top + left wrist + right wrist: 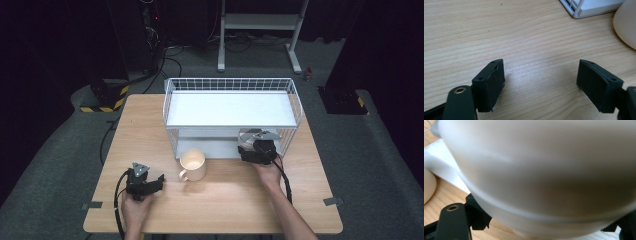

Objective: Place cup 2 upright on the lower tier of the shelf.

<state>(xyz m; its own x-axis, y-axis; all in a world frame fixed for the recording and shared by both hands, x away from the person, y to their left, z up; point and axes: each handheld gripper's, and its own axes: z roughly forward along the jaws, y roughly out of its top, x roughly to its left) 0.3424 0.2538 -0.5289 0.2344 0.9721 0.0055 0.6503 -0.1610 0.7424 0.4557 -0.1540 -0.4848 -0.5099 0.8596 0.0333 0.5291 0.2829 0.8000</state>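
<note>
A pale bowl [544, 170] looms close in the right gripper view, its lower part lying between the widely spread jaws of my right gripper [546, 220]. From above, the bowl [246, 135] sits at the front of the lower shelf of a white wire rack [232, 107], with the right gripper [253, 142] reaching in at it. A cream mug [193, 165] stands on the table in front of the rack. My left gripper [159, 182] rests low near the front left, open, pointing toward the mug. Bare wood lies between the jaws of the left gripper [540, 77]; the mug [626, 25] sits at the right edge.
The wooden table [225, 200] has free room along its front and left side. The rack's upper shelf [230, 100] is bare. A rack corner [584, 7] lies ahead of the left gripper. Metal stand legs [257, 30] and cables lie on the floor behind.
</note>
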